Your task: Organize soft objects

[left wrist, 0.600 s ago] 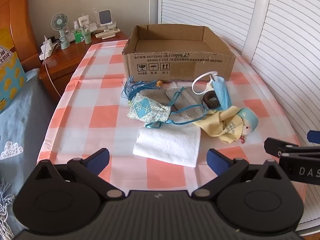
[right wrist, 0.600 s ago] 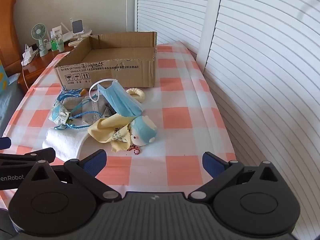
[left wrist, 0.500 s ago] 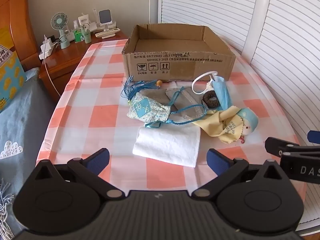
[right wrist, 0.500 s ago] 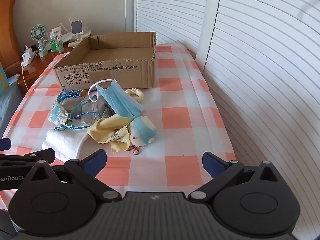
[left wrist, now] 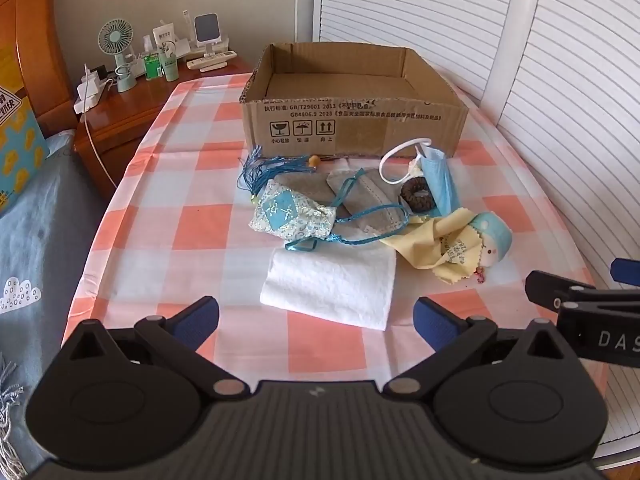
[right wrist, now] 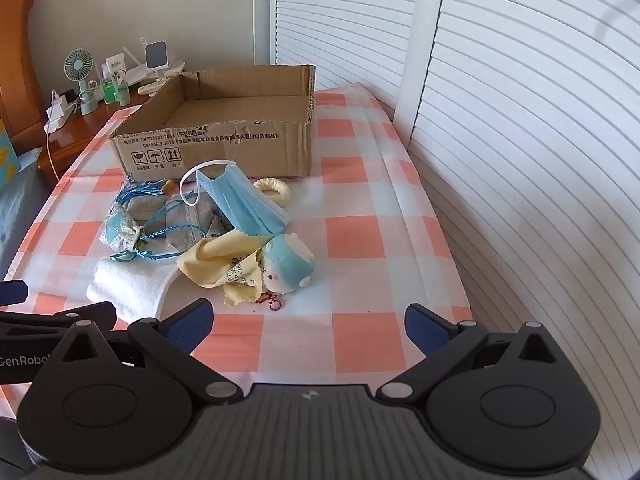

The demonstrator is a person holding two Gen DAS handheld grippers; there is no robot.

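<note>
Nothing moved: fluffy folded towel [left wrist: 332,292] beside crumpled, perhaps microfibre, cloth [left wrist: 432,240].

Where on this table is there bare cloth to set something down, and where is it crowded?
Free: the checked tablecloth between the soft toy and the shuttered doors, and the strip left of the patterned pouch. The cardboard box is empty. Crowded: the pile in front of it, down to the white towel.

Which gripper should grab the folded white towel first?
Probably the left gripper: the white towel lies straight ahead of its open jaws. From the right gripper it sits off to the left side.
</note>
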